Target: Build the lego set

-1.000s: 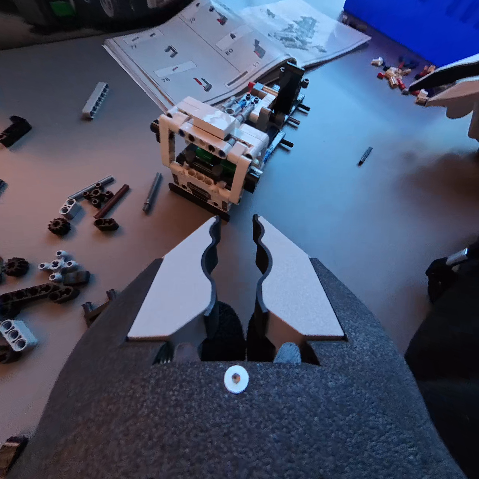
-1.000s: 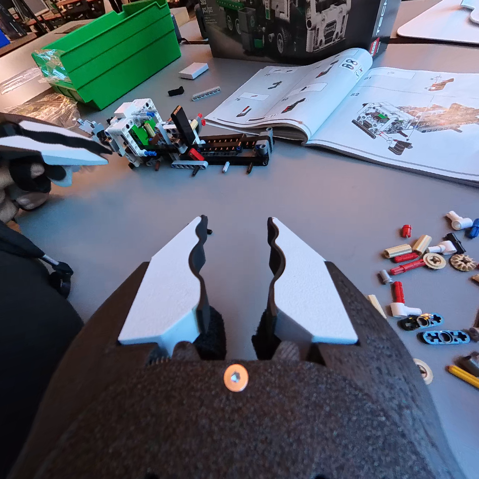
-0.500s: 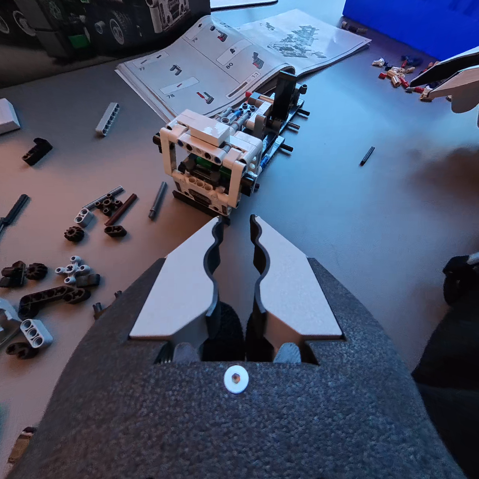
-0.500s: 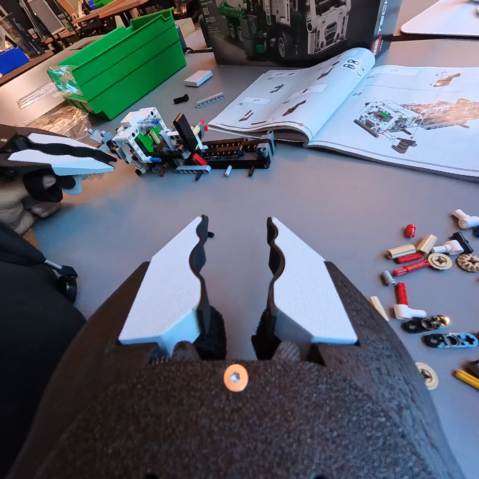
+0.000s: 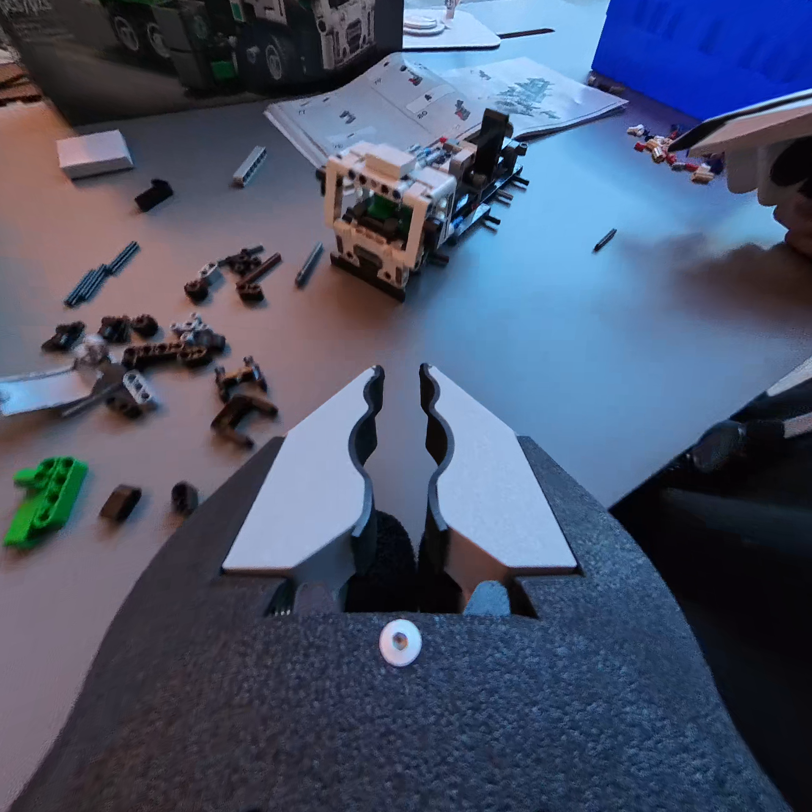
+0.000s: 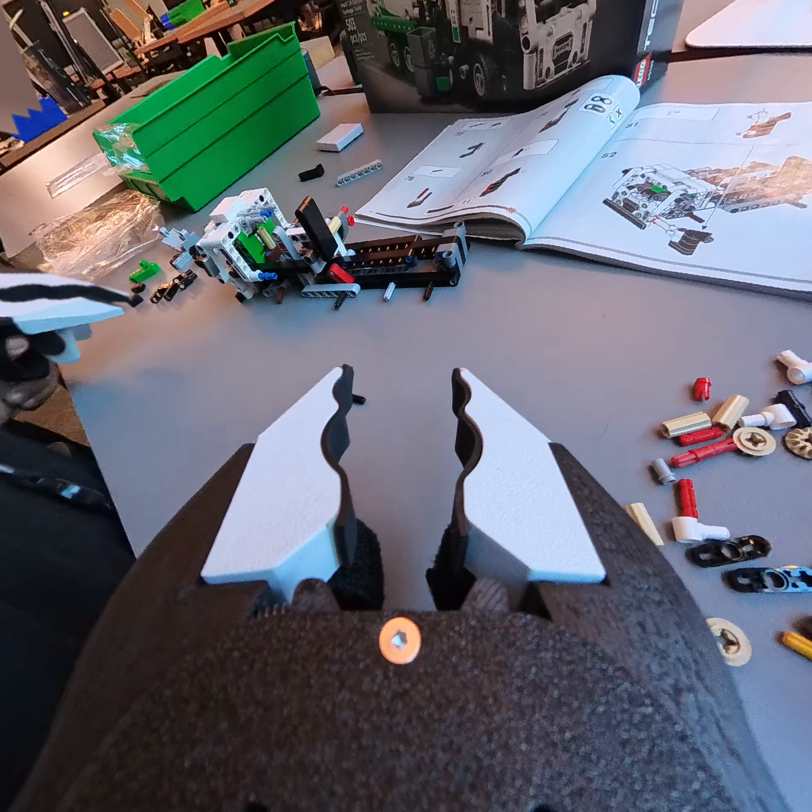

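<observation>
The half-built white and black truck model (image 5: 386, 219) stands on the grey table, cab towards my left gripper (image 5: 400, 373). That gripper is open by a narrow gap, empty, and hovers well short of the model. In the right wrist view the model (image 6: 281, 250) lies at the far left, chassis stretching right. My right gripper (image 6: 402, 373) is open and empty over bare table, with a small black pin (image 6: 359, 399) just past its left fingertip. The open instruction booklet (image 6: 615, 175) lies behind the model. Dark loose parts (image 5: 175, 347) and a green part (image 5: 44, 496) lie left of my left gripper.
Small red, tan and white parts (image 6: 725, 439) lie at the right. A green bin (image 6: 219, 127) and the set's box (image 6: 505, 44) stand at the back; a blue bin (image 5: 703, 48) at the far right. A white block (image 5: 94, 154) and a grey beam (image 5: 249, 164) lie behind the loose parts. My hands' fingertips stand some 30 cm from each other. The model (image 6: 281, 250) is about 15 cm from both grippers' fingertips.
My left gripper has drawn back from the model, so more loose parts and the green part show at the left. My right gripper has shifted slightly; both stay open and empty.
</observation>
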### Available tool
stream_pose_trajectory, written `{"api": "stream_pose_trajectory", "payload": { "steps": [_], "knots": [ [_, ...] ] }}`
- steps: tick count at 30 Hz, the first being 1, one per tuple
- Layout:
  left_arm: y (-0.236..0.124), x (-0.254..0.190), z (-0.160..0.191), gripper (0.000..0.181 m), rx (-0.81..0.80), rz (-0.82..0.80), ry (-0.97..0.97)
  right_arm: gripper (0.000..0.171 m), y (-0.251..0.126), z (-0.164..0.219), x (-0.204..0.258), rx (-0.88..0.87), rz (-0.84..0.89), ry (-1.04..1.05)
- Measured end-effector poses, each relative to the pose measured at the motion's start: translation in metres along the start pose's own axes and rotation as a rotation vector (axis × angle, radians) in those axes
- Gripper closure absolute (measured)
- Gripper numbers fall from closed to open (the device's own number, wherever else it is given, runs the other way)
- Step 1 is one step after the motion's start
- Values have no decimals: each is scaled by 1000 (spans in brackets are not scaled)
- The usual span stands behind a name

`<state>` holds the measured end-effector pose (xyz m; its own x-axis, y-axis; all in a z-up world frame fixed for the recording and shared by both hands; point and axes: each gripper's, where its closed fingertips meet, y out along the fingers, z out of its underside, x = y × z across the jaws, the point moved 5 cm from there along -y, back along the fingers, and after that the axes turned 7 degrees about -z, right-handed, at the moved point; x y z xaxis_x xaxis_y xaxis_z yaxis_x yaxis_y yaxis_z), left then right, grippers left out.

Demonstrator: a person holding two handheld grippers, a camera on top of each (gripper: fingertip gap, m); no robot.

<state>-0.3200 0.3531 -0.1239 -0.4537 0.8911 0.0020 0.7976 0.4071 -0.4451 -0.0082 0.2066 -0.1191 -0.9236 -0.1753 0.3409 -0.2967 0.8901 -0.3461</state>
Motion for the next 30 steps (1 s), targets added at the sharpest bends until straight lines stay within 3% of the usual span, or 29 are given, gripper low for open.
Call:
{"api": "stream_pose_trajectory", "payload": {
  "steps": [4, 9, 17, 30],
  "knots": [
    [-26, 16, 14, 166, 13, -50, -3, 126, -1, 0, 1, -5, 17, -25],
    [-42, 55, 28, 167, 97, -228, -16, 126, 1, 1, 4, 10, 42, -69],
    [-34, 78, 34, 166, 137, -255, -82, 126, 0, 2, 7, 13, 59, -97],
    [-15, 77, 14, 166, 142, -256, -31, 126, -1, 1, 7, 6, 43, -85]
  ]
}}
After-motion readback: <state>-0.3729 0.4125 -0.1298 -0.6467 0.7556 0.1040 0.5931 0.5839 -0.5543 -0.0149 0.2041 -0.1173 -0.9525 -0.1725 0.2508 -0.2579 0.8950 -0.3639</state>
